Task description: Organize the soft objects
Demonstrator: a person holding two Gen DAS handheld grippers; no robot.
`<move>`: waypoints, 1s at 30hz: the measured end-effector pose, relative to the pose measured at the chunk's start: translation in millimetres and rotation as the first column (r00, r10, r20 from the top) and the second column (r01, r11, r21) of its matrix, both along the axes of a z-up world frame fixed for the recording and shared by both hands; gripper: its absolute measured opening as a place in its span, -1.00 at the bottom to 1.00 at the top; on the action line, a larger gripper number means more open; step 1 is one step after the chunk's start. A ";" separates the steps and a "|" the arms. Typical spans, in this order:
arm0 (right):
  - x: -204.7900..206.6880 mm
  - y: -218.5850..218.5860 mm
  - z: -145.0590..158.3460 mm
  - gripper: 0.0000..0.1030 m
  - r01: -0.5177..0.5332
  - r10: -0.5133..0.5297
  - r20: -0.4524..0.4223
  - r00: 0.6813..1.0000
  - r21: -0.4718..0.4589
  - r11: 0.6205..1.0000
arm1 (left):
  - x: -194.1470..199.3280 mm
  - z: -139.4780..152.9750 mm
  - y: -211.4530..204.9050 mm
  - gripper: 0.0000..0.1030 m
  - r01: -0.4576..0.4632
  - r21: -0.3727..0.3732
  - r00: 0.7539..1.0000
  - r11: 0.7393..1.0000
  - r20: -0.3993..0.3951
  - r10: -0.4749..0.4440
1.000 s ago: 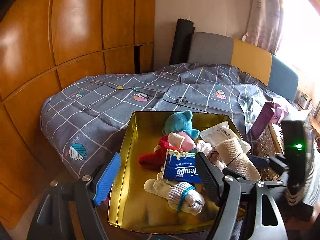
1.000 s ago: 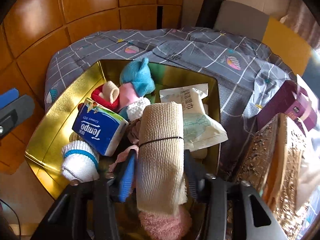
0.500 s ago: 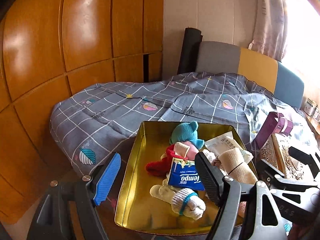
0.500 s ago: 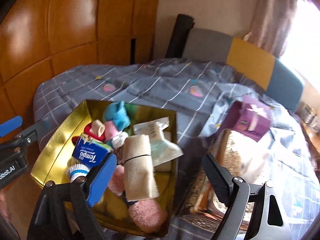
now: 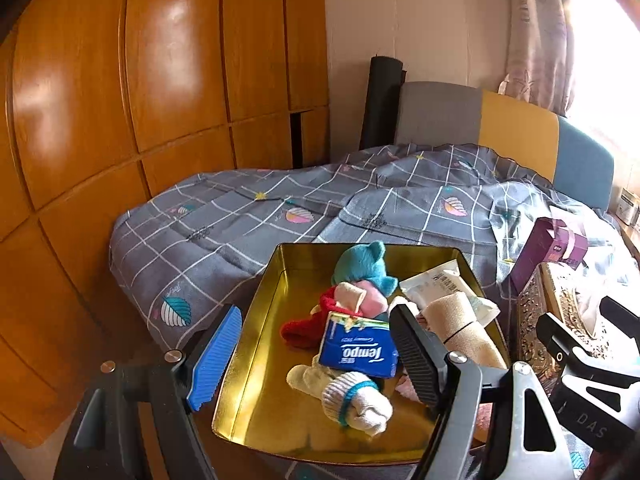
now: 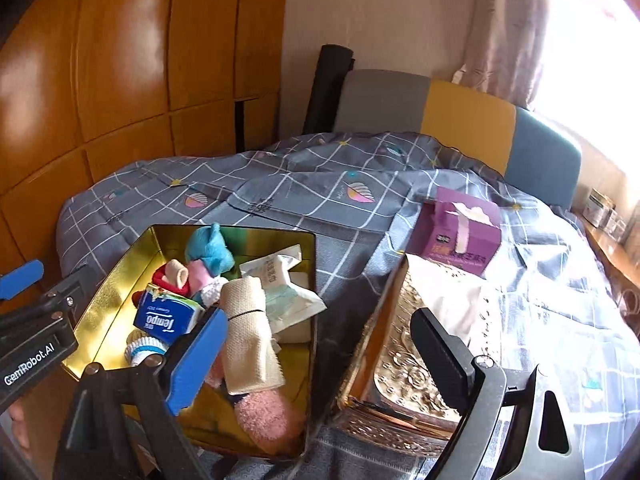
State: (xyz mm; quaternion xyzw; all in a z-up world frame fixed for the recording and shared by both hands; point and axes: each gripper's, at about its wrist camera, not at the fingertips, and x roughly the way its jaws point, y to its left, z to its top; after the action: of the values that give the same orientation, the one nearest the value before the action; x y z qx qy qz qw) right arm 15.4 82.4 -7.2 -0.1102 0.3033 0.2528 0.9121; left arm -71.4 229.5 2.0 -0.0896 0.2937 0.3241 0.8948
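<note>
Claws both hung spread and empty, since the right claw (image 6: pixel 316 354) had let go of the rolled beige elastic bandage (image 6: pixel 248 336), which lay dropped in the shiny gold metal tin (image 6: pixel 120 276) with the socks, and pulled back, like the left claw (image 5: pixel 316 354).

Pretty small bedroom tbh. The whole left side is glossy orange-brown wooden wardrobe panels (image 5: pixel 160 80) that catch the light, and next to them a plain cream wall (image 5: pixel 420 32). The bed (image 6: pixel 320 184) has a grey checked cover with little leaf prints, and its padded headboard (image 6: pixel 468 120) comes in grey, yellow and blue blocks. Some black rolled thing (image 5: pixel 382 104) stands in the corner beside it. A pale patterned curtain (image 6: pixel 508 28) hangs by a seriously bright window (image 6: pixel 592 64) on the right.
</note>
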 end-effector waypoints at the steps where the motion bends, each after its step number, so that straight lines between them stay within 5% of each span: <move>1: 0.0 -3.3 -0.4 0.81 0.008 -0.008 0.000 1.000 0.008 1.000 | 0.6 0.5 -2.1 0.51 0.003 0.003 1.000 1.000 0.003 -0.003; 15: 2.5 -13.8 -9.6 0.85 0.038 -0.038 -0.028 0.999 0.004 0.999 | -1.2 7.8 -14.6 0.46 0.019 0.041 1.000 0.999 0.017 -0.020; 30: -1.6 -9.2 -15.3 0.85 0.023 -0.023 -0.043 0.999 -0.014 1.000 | -0.4 -1.0 -13.9 0.24 0.063 -0.013 0.998 0.998 -0.011 -0.063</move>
State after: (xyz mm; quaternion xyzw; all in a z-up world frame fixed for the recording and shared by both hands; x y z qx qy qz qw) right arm 13.8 73.2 -22.5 -0.1072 0.3258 0.2426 0.9075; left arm -71.8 215.5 1.0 -0.0843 0.3036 0.2943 0.9023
